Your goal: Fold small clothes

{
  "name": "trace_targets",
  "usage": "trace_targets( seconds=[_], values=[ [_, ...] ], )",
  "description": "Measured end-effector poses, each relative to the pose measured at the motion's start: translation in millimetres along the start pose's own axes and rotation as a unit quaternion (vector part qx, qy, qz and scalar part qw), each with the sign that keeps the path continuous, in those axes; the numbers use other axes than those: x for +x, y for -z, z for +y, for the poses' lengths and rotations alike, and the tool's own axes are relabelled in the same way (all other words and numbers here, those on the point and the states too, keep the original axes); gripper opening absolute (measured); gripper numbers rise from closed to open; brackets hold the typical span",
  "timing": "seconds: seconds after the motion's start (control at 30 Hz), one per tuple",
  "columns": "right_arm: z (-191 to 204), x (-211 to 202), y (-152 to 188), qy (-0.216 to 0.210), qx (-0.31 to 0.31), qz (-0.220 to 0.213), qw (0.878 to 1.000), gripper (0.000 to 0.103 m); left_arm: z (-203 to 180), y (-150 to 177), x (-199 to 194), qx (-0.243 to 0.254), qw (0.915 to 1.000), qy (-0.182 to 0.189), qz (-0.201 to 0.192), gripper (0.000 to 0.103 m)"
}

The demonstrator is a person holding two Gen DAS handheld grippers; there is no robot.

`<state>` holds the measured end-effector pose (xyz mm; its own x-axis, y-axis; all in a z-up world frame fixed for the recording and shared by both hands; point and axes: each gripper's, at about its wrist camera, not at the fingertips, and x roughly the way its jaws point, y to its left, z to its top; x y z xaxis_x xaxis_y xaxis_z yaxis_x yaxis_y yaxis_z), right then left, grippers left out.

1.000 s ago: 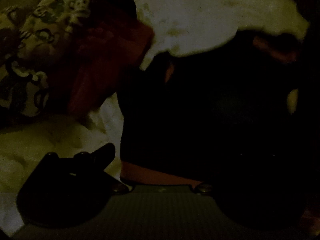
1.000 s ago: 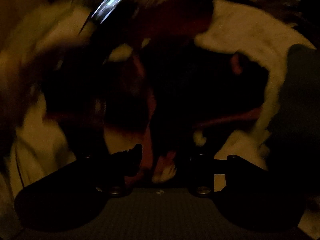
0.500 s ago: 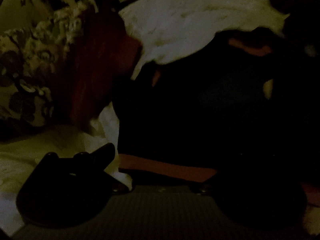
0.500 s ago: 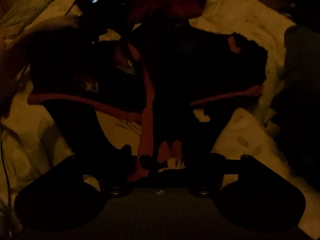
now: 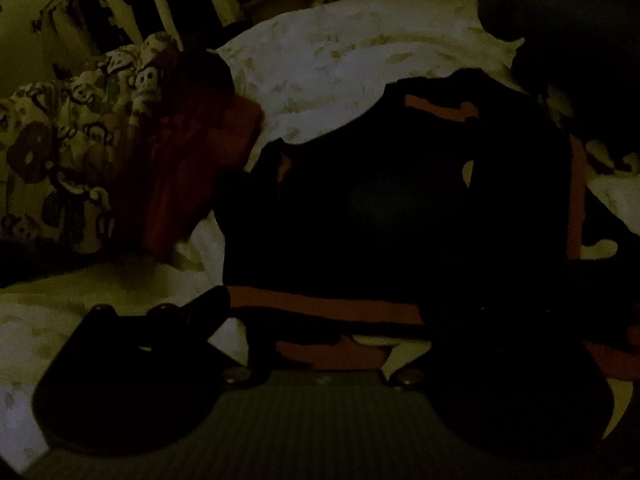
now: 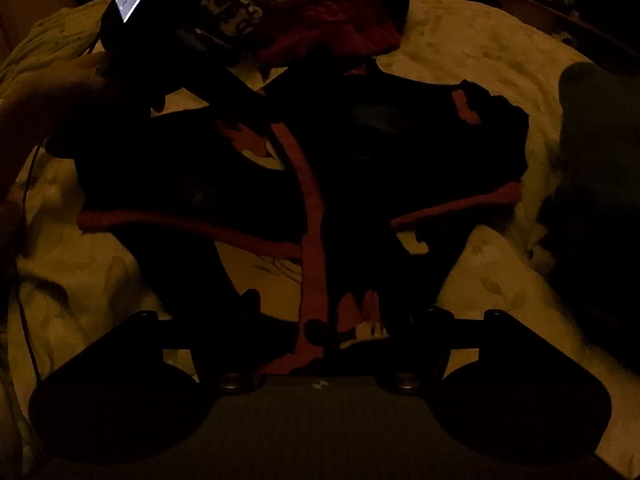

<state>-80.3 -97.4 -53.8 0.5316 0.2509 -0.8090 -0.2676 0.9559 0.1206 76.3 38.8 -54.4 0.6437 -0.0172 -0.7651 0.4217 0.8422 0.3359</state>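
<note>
A small black garment with red trim (image 6: pixel 360 168) lies spread on a pale bedsheet (image 6: pixel 460 52). In the left wrist view the garment (image 5: pixel 380 208) fills the middle, its red hem band just beyond my left gripper (image 5: pixel 324 316), which is open over the hem. My right gripper (image 6: pixel 328 312) is open, its fingers wide apart over the garment's near edge with the red strip and a cartoon print. My left gripper and hand show in the right wrist view (image 6: pixel 168 40), at the garment's far left. The scene is very dark.
A pile of clothes, one red (image 5: pixel 192 160) and one with a monkey print (image 5: pixel 68 148), lies at the far side of the bed. A dark object (image 6: pixel 592 128) stands on the right. Hanging clothes show in the background.
Both grippers have pulled back from the garment, so more of it shows. The right wrist view was blurred a second ago and is steady now.
</note>
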Motion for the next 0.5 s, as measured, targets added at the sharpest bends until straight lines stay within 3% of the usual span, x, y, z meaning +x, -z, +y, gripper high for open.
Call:
trace_targets(
  seconds=[0.17,0.5],
  values=[
    [2.3,12.3,6.0,0.017,-0.011,0.046,0.999,0.103,0.1,8.6,-2.1,0.001,1.0,0.0,0.004,0.103],
    [3.6,20.2,10.9,0.03,-0.013,0.057,0.998,0.103,0.7,17.6,-16.9,0.006,1.0,-0.005,0.006,0.103]
  ],
)
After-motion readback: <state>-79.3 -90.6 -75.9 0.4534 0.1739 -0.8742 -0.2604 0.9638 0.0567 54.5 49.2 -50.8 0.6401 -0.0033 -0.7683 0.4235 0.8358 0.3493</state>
